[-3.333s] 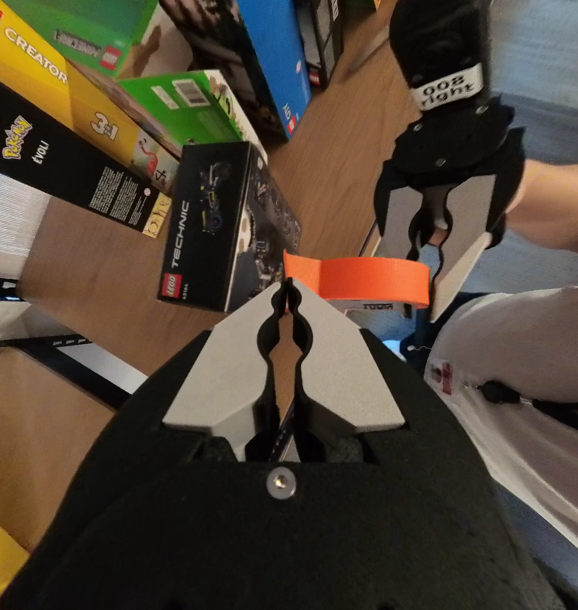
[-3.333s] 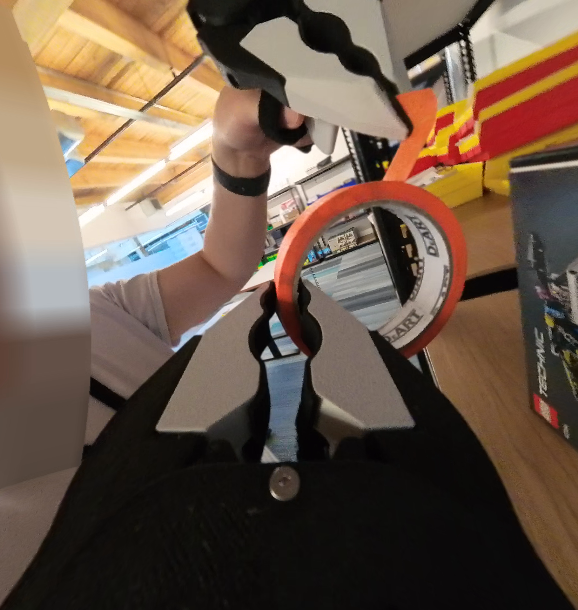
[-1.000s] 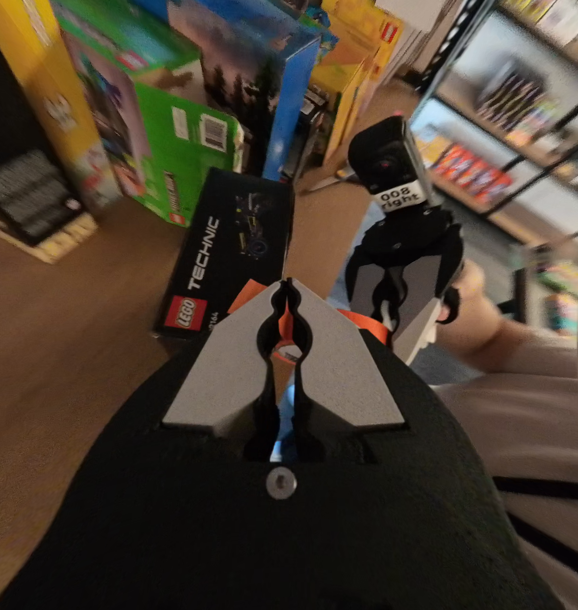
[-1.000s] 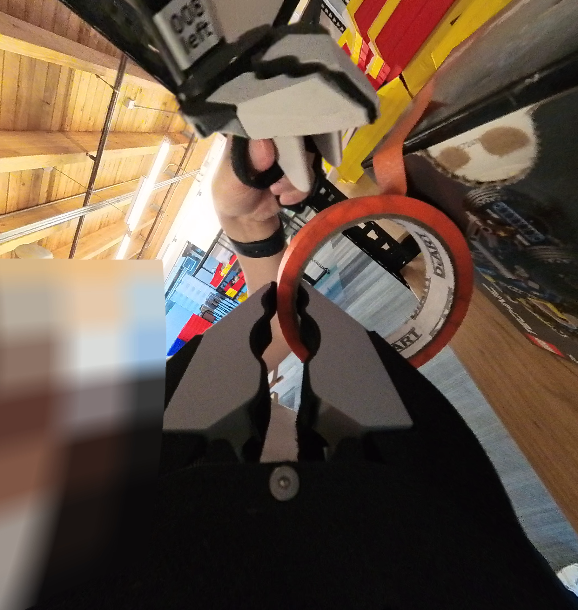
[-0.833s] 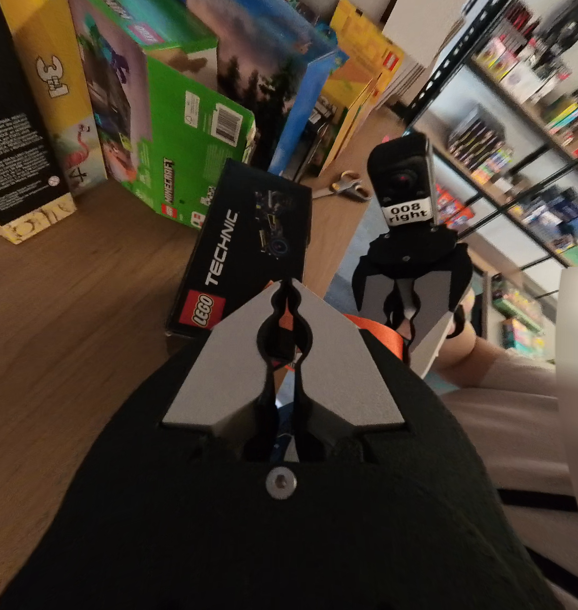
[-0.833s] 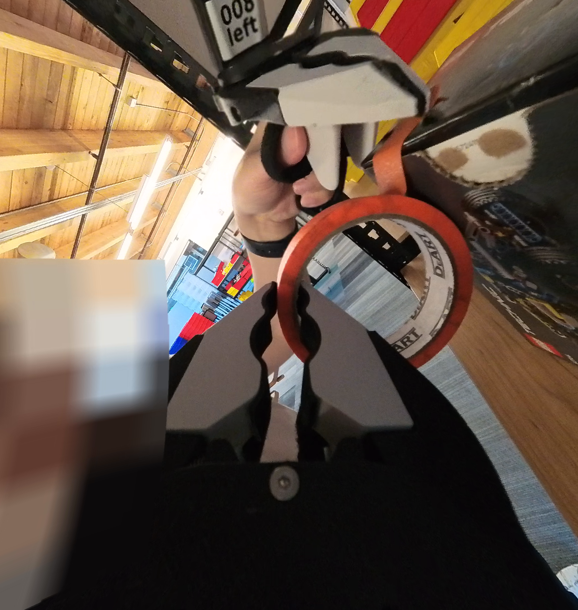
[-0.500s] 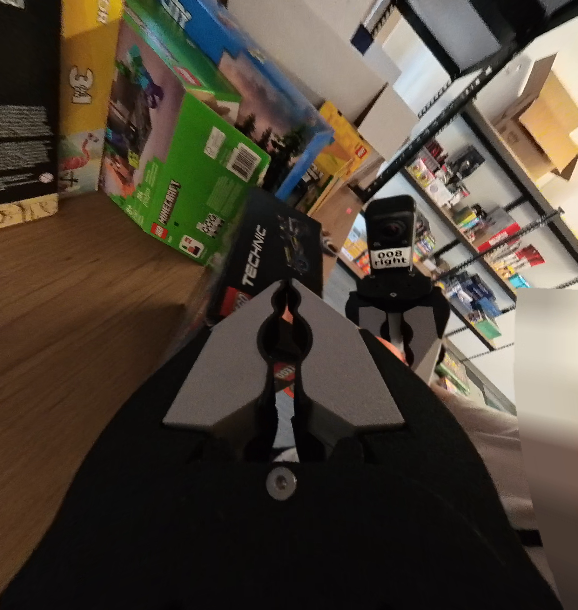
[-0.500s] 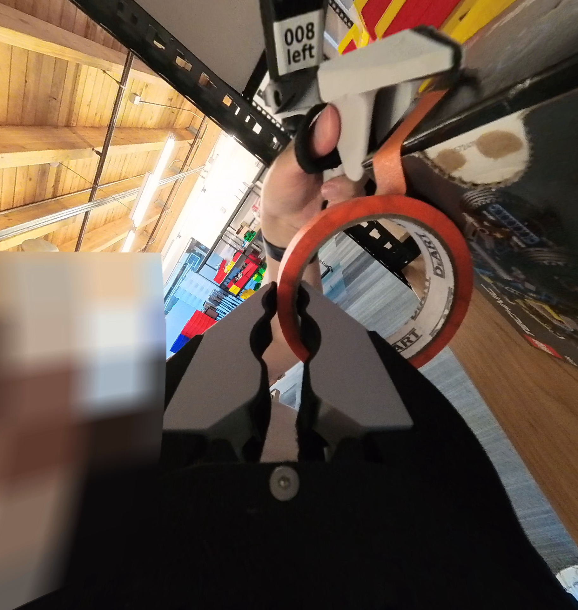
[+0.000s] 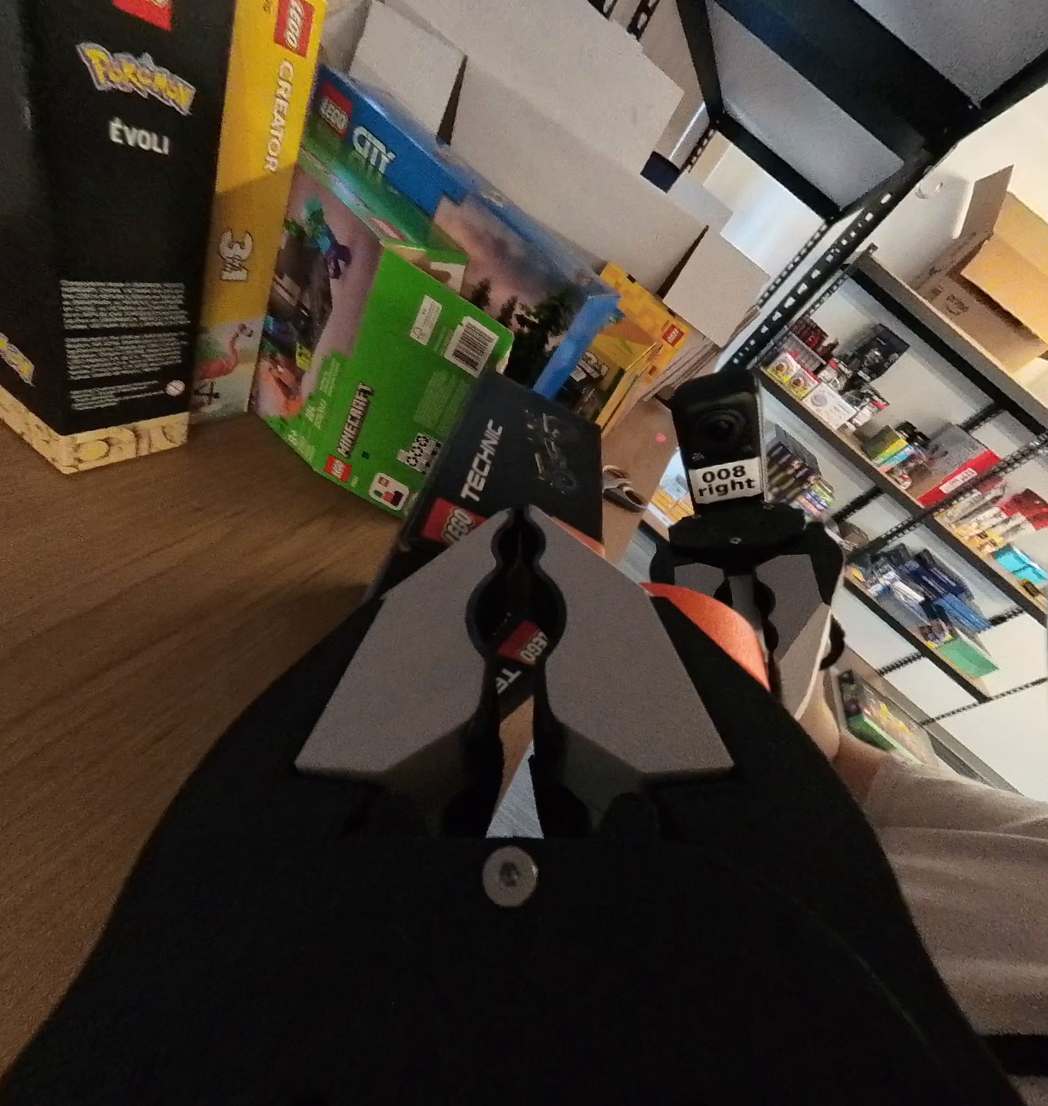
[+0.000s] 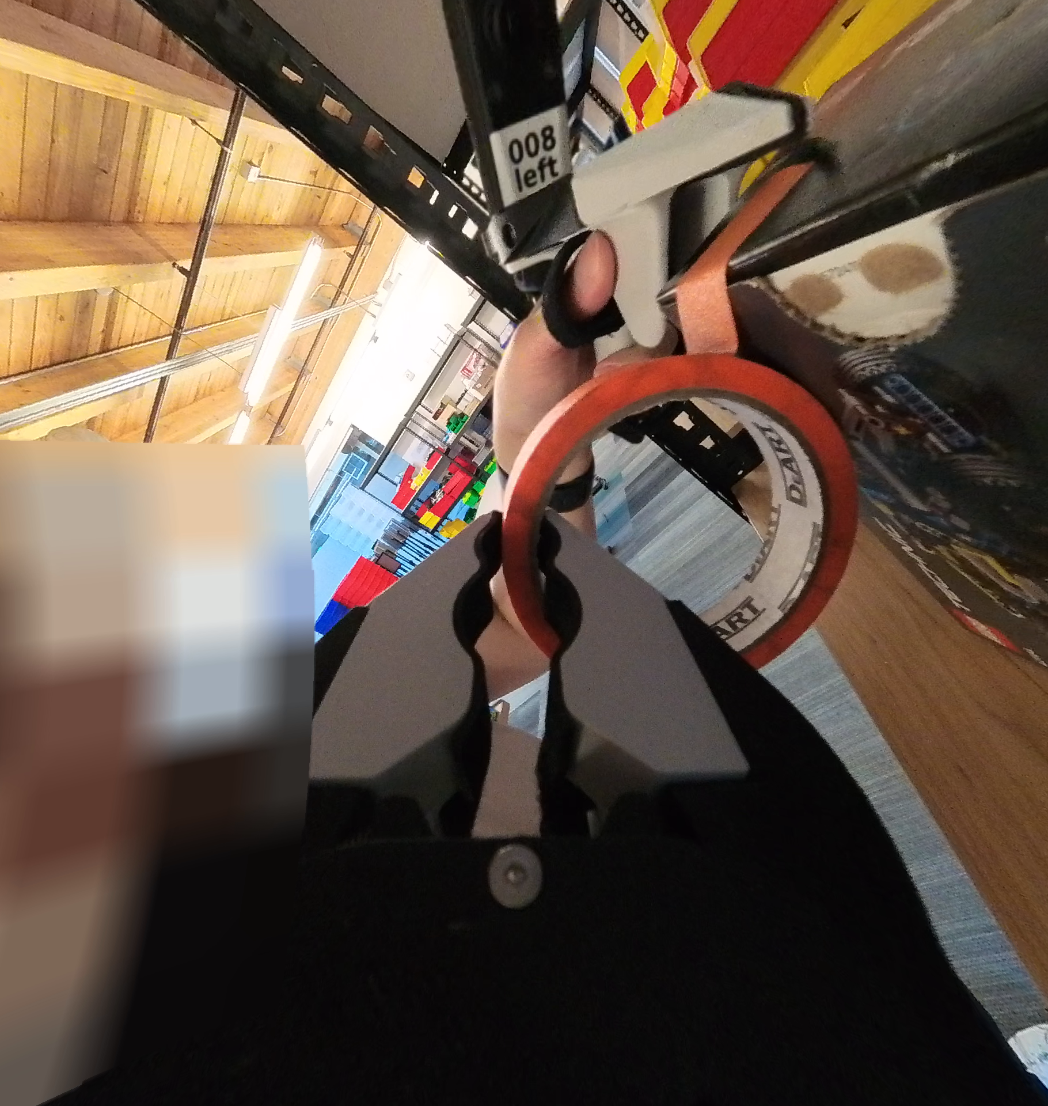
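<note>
The right gripper (image 10: 518, 538) is clamped on the rim of an orange tape roll (image 10: 833, 509), holding it steady. Ahead and above it, the left gripper (image 9: 523, 514) appears pinched on the pulled-out tape end (image 10: 704, 305) against the black box (image 9: 527, 461), though its tips are blurred.

Black gripper (image 9: 520, 517) bodies, grey fingers (silver screw), possibly beige sleeve.

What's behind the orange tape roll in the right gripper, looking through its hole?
Through the orange tape roll, shut in the right gripper, show grey floor, a black rack post and the person's wrist. The black toy box stands beyond its rim; the band hides whatever lies behind it.
</note>
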